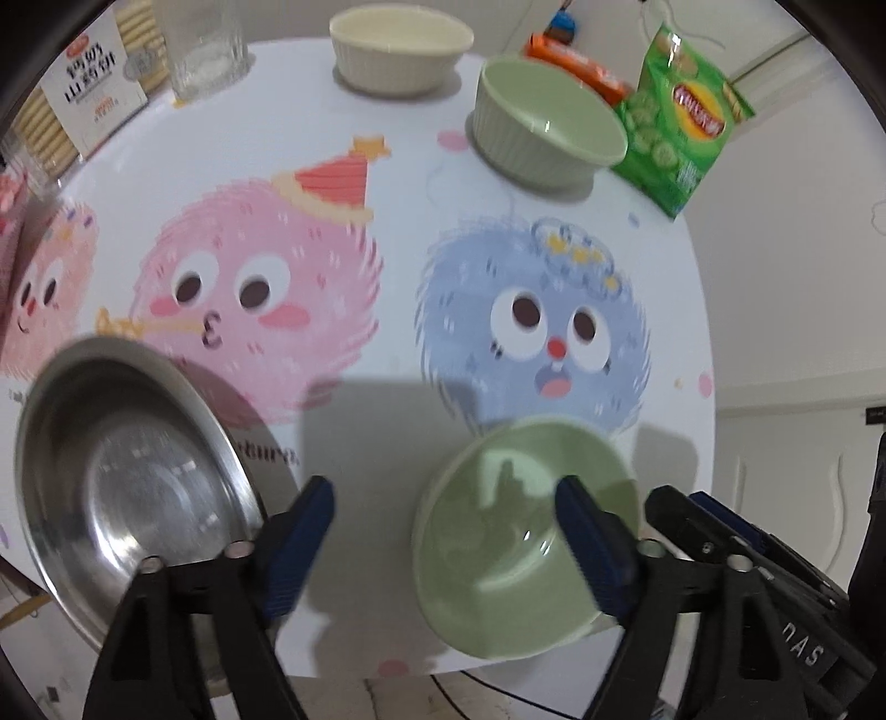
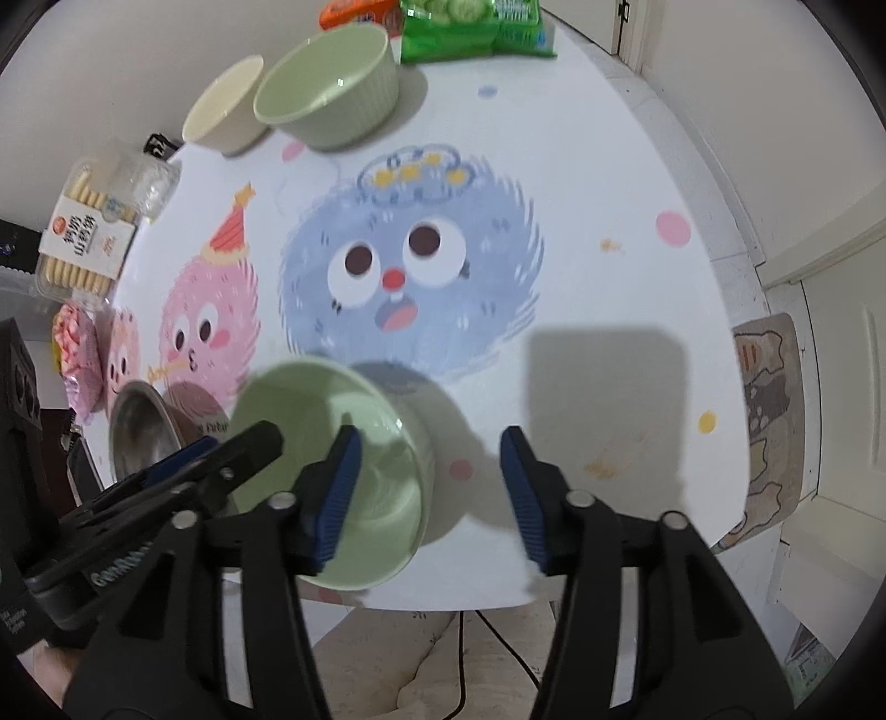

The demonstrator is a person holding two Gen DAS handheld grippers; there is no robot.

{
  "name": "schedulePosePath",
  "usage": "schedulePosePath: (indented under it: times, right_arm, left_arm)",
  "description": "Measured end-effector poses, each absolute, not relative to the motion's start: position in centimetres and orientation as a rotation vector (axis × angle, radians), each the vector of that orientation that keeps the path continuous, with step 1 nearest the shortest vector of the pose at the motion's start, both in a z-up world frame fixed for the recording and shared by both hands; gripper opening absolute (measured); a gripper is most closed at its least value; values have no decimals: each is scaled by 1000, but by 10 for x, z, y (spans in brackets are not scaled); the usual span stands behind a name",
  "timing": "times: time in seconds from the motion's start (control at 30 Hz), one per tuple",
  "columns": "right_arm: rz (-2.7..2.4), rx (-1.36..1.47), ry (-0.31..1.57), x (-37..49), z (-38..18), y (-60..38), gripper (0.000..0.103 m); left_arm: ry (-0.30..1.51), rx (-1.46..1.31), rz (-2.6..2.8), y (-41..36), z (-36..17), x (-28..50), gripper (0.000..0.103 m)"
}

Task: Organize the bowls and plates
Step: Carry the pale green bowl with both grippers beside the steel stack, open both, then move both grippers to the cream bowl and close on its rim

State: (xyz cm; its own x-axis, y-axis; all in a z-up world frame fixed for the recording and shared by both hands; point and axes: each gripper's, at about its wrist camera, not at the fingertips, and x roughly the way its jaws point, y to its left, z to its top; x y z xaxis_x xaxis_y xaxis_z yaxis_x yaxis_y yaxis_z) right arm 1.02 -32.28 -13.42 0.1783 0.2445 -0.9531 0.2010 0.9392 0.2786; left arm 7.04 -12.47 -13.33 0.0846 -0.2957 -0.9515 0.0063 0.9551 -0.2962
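We see the round surface with its cartoon print, left to right. At the near-left edge sits a shallow stainless-steel bowl. Next, the left hand-held gripper: jaws wide apart, nothing pressed between the pads. Its left finger is beside the steel bowl's rim; its right finger overlaps the smooth pale-green bowl in view, contact unclear. That green bowl sits at the near edge, tilted in both views. The right hand-held gripper is parted too; its left finger sits over the same bowl's inside, its right finger over bare surface, no grip.

Far edge: biscuit box, clear glass, cream ribbed bowl, sage-green ribbed bowl, then an orange packet and green crisp bag at the far-right edge. The two ribbed bowls are side by side, apart.
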Motion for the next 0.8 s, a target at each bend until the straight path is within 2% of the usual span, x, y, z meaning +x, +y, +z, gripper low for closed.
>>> schedulePosePath:
  times: [0.27,0.57,0.8]
  right_arm:
    - [46,399,1341,40,-104,-344,58]
    - [146,352,1276,98,-61,-319,58]
    - [199,288,1250,161,-46,-281,58]
  left_arm:
    - [1422,-332,-161,-99,-107,103,97]
    - [1376,-455,-46,-54,-90,158,98]
    - [1365,-548,29,-30,-96,210,98]
